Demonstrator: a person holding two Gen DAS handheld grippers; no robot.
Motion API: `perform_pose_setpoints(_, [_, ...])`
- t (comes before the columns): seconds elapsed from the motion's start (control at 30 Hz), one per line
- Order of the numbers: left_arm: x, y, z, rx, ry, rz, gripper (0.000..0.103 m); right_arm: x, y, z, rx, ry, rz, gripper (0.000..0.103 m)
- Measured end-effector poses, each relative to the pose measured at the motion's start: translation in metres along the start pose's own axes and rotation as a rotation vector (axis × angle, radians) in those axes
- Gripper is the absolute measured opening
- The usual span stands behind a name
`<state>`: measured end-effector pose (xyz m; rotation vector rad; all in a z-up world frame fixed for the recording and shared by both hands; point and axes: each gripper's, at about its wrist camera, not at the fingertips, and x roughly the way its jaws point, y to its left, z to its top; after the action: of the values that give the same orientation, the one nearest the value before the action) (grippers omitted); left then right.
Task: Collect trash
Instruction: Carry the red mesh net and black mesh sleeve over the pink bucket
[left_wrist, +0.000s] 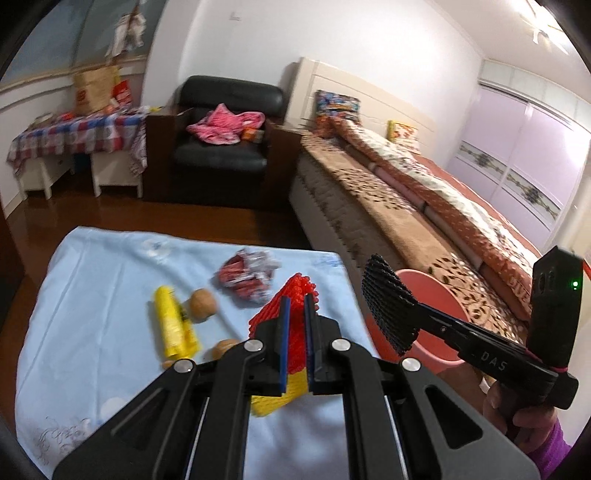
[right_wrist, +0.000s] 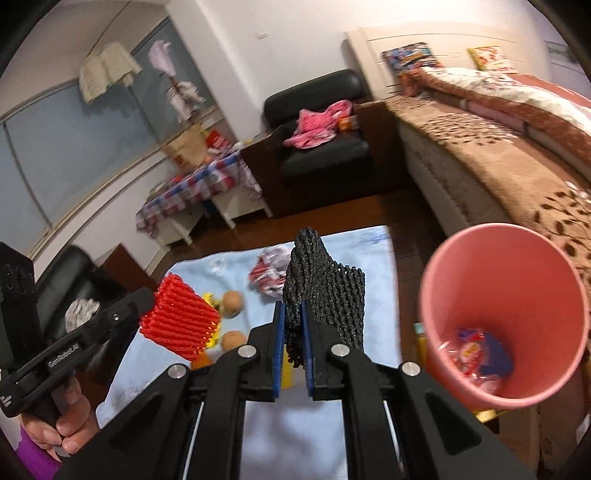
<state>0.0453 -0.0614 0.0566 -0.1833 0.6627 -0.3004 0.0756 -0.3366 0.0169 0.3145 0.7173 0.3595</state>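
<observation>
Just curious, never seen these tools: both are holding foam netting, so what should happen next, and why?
Probably swing the right gripper, clamped on the black foam net, over the pink bin and let go. The bin sits close on its right and already holds a wrapper.

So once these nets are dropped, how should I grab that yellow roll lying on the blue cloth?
Judging from the left wrist view, the yellow roll lies flat on the blue cloth, its long axis running away from you. Come from above and close across its narrow width near the middle, clear of the brown round thing beside its far end. The picture is blurred, so its softness is unclear.
</observation>
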Motion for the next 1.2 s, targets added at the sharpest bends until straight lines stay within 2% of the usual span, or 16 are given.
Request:
perform_pose_setpoints(0.27, [0.019,-0.061,0.009,0.083,0.010,-0.085,0.006,-0.036,-0.054,-0.002,0.081,-0.047,-0.091,0.008])
perform_pose_setpoints(0.53, [0.044,-0.113,0.008,0.142,0.052,-0.178,0.006,-0.057,-0.094,-0.011,0.149,-0.080,-0.147,0.008])
perform_pose_setpoints(0.87, [0.080,-0.164,-0.004,0.201,0.101,-0.251,0.006,-0.055,-0.133,-0.019,0.209,-0.067,-0.193,0.008])
perform_pose_setpoints(1.2, [0.123,-0.197,-0.023,0.271,0.161,-0.241,0.006,-0.042,-0.161,-0.028,0.249,-0.039,-0.216,0.009])
